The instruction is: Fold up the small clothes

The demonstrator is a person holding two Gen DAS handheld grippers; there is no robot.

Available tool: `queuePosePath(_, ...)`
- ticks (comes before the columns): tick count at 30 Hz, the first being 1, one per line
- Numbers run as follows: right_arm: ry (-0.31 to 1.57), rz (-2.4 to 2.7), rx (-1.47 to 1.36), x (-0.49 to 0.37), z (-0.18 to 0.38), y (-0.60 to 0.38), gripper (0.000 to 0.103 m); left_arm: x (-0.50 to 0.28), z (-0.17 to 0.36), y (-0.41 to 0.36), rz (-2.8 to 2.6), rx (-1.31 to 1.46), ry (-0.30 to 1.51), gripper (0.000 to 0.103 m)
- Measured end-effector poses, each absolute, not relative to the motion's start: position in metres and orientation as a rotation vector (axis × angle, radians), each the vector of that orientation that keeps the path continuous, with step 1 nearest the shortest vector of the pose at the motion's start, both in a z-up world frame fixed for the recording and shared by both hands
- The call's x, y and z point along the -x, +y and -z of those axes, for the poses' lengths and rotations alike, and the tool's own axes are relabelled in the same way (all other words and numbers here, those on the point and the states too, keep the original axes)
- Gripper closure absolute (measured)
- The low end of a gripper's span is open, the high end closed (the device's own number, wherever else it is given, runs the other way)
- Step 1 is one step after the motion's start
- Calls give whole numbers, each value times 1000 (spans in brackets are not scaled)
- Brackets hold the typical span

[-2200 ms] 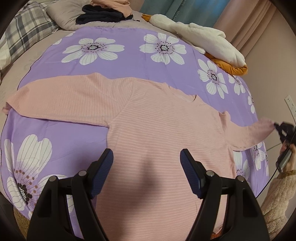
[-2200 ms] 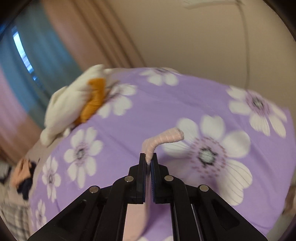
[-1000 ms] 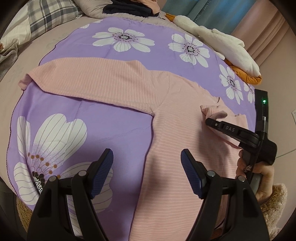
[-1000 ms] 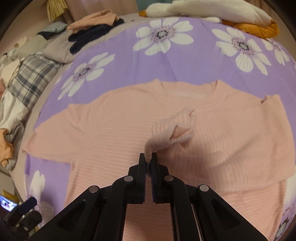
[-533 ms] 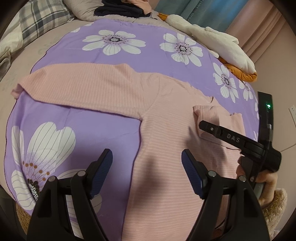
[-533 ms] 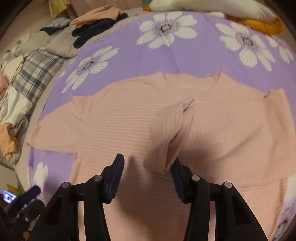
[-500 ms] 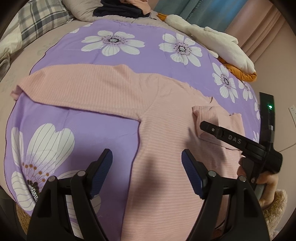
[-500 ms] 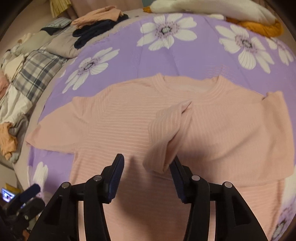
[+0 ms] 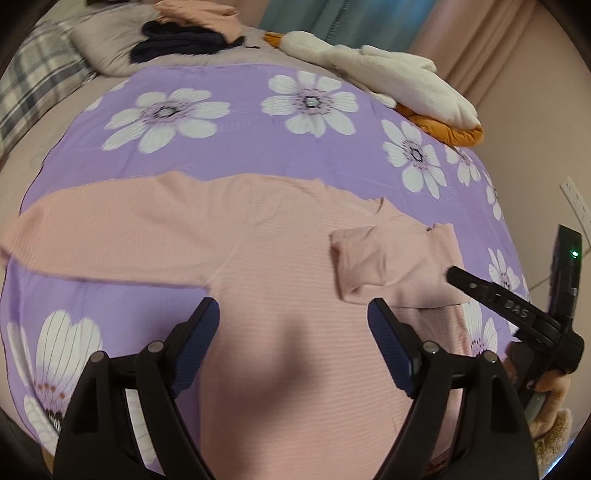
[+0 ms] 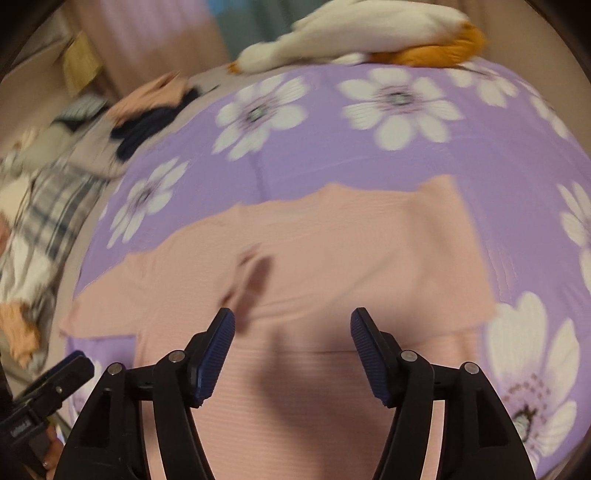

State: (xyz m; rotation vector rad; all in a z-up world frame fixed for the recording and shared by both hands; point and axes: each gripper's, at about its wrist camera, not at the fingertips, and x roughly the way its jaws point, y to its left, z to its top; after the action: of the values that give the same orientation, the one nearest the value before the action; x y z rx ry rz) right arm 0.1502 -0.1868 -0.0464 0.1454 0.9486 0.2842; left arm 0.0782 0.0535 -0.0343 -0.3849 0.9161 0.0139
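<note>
Garment: pink long-sleeved top (image 9: 280, 280) lies flat on the purple flowered sheet (image 9: 236, 147), neck toward the far side, hem toward the near side.
Right sleeve: folded inward across the chest (image 9: 373, 258), cuff end resting on the body panel.
Left sleeve: extended flat to the left (image 9: 99, 229), reaching the sheet's left edge.
Left gripper (image 9: 293, 343): jaws apart, empty, positioned above the lower body of the top.
Right gripper (image 10: 291, 345): jaws apart, empty, positioned above the top near the folded sleeve; view is motion-blurred.
Far right: white and orange plush toy (image 9: 391, 77) on the sheet's edge.
Far left: dark and pink clothes pile (image 9: 192, 33); plaid fabric (image 9: 33, 85) beside it.
</note>
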Motion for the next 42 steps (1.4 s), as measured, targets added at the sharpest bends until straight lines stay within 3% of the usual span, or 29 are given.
queuePosePath(16, 949, -85, -286, -150, 63, -274, 38, -165, 86, -25, 70, 224, 1068, 25)
queuePosePath(19, 950, -74, -297, -149, 66, -281, 38, -174, 92, -24, 55, 218, 1070, 30)
queuePosePath(22, 956, -63, -312, -150, 69, -287, 38, -183, 96, -19, 50, 231, 1068, 44)
queuePosePath(25, 961, -68, -326, -149, 72, -289, 38, -191, 102, -15, 63, 261, 1079, 63)
queuePosePath(26, 962, -70, -328, -149, 72, -289, 38, -192, 103, -15, 72, 261, 1083, 79)
queuePosePath(27, 963, -70, -330, -149, 73, -289, 38, -192, 103, -16, 67, 258, 1085, 82)
queuePosePath(33, 968, -64, -347, -147, 76, -294, 38, -185, 86, -11, 62, 285, 1021, 89)
queuePosePath(42, 958, -73, -350, -147, 72, -292, 38, -179, 41, -6, 116, 328, 930, 91)
